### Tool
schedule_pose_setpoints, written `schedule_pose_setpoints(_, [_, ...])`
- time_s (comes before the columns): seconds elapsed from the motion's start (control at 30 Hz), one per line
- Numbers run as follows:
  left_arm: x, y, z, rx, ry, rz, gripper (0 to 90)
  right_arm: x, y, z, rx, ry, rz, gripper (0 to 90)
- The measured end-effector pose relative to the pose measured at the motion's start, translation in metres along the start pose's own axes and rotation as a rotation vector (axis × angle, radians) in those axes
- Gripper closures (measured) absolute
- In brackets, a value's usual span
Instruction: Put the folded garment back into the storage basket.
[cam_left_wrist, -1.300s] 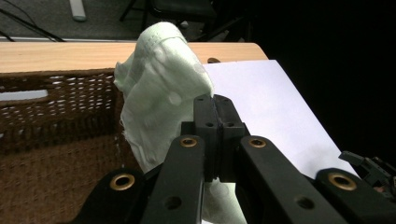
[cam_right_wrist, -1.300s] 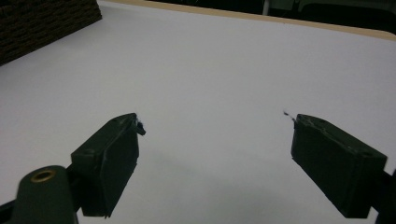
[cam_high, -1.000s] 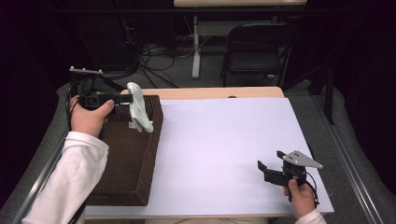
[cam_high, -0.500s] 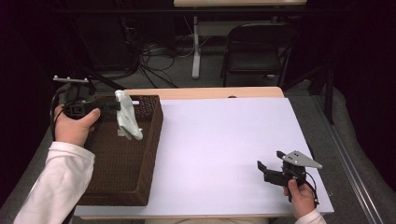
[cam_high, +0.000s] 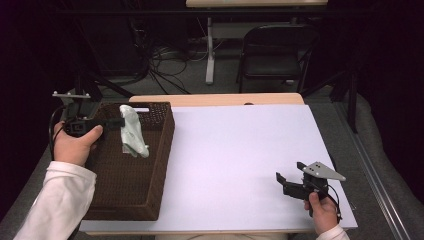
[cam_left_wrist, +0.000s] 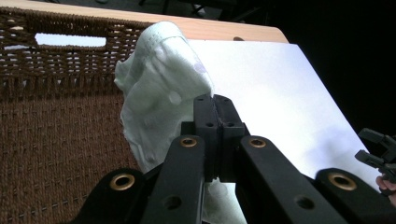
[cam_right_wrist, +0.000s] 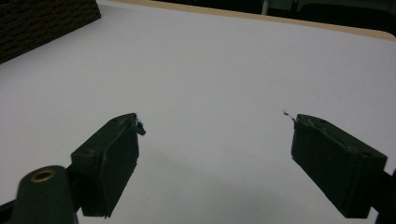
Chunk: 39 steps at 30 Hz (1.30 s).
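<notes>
Hanging from the left gripper (cam_high: 116, 122), a crumpled white cloth (cam_high: 133, 132), pinched between jaws pressed tight together; same clamp seen close in the left gripper view (cam_left_wrist: 215, 100), folds of cloth (cam_left_wrist: 161, 88) bulging up and left of the black pads, more fabric trailing below them

Cloth held over the far half of a dark brown woven wicker basket (cam_high: 150, 200), lower end dangling inside, clear of the basket floor as far as can be told; cut-out handle slot in the basket's far wall (cam_left_wrist: 70, 41)

Basket standing on the left edge of a white table top (cam_high: 240, 150), light wood strip along the far side

Right gripper (cam_high: 287, 181) low at the near right corner, well apart from basket and cloth, jaws spread wide with nothing between them (cam_right_wrist: 215, 135), bare white surface below, basket corner (cam_right_wrist: 42, 18) at far left
</notes>
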<state>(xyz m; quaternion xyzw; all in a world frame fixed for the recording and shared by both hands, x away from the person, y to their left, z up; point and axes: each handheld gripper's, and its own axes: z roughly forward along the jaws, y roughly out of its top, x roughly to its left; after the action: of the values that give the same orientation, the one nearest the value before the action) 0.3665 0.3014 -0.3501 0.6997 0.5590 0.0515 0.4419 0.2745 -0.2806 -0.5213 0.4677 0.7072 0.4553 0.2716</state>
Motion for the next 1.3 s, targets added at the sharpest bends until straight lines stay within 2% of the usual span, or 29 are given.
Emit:
schedule_pose_setpoints(0.5, [0.006, -0.014, 0.015, 0.045, 0.003, -0.011, 90.0, 0.000, 0.000, -0.001, -0.002, -0.002, -0.005, 14.6])
schedule_pose_setpoints(1.3, [0.017, -0.044, 0.051, 0.119, -0.031, -0.036, 90.0, 0.000, -0.001, -0.001, -0.002, -0.003, -0.003, 14.6])
